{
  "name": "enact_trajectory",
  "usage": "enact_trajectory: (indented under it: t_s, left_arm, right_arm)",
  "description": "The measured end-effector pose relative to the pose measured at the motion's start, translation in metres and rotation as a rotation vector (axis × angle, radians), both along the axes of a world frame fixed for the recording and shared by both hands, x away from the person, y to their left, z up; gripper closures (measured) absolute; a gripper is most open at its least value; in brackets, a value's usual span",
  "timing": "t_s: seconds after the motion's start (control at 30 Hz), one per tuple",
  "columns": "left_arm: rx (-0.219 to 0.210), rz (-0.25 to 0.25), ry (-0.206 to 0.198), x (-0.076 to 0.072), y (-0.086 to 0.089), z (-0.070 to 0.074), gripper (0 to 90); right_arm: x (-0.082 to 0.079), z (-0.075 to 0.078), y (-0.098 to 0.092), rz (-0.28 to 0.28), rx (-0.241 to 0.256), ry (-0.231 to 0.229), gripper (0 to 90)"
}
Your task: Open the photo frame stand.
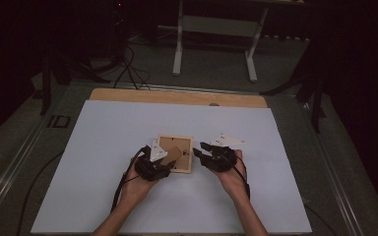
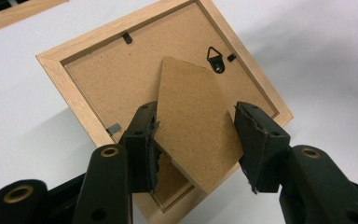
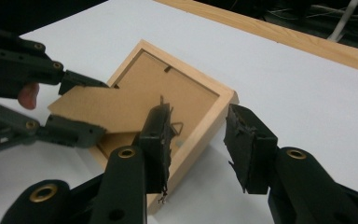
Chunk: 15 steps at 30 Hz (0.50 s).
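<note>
- A white table top (image 1: 128, 196) fills the middle, with a bare wooden strip (image 1: 177, 96) along its 12 o'clock edge.
- Grey floor (image 1: 211, 64) lies beyond.
- At 12 o'clock stands a white-legged table frame (image 1: 215, 34).
- Black cables (image 1: 128, 66) trail at 11 o'clock.
- The surroundings are dark; light falls mainly on the table.

Matt wooden frame (image 2: 81, 109), seemingly fibreboard back (image 2: 102, 79)

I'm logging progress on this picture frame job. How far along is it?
Done: the light wooden picture frame lies face down on the white table, its brown fibreboard stand flap swung up off the back. In hand: the left gripper straddles the flap; the right gripper brackets a frame corner. Left: standing the frame upright, probably.
</note>
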<state>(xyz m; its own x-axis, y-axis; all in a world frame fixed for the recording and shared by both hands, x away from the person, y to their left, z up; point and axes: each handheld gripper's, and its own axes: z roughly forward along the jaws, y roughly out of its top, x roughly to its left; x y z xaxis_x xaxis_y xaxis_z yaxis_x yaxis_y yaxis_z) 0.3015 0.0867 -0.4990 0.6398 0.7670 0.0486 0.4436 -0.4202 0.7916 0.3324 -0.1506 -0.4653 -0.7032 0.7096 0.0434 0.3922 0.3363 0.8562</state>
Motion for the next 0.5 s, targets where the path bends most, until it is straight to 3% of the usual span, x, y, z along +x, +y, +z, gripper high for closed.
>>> enact_trajectory:
  t_s: [0.17,0.37,0.5]
  left_arm:
    - [-0.006,0.004,-0.024,-0.004,0.0,-0.003,52.5]
    - [0.005,-0.001,-0.039,-0.005,0.0,-0.004,52.4]
    - [0.004,-0.002,-0.048,-0.007,0.001,-0.005,52.4]
  right_arm:
    - [0.007,0.0,0.005,-0.001,-0.001,0.008,59.9]
    - [0.024,-0.007,0.004,-0.007,0.047,0.082,58.1]
    - [0.031,-0.01,0.005,-0.01,0.046,0.108,54.9]
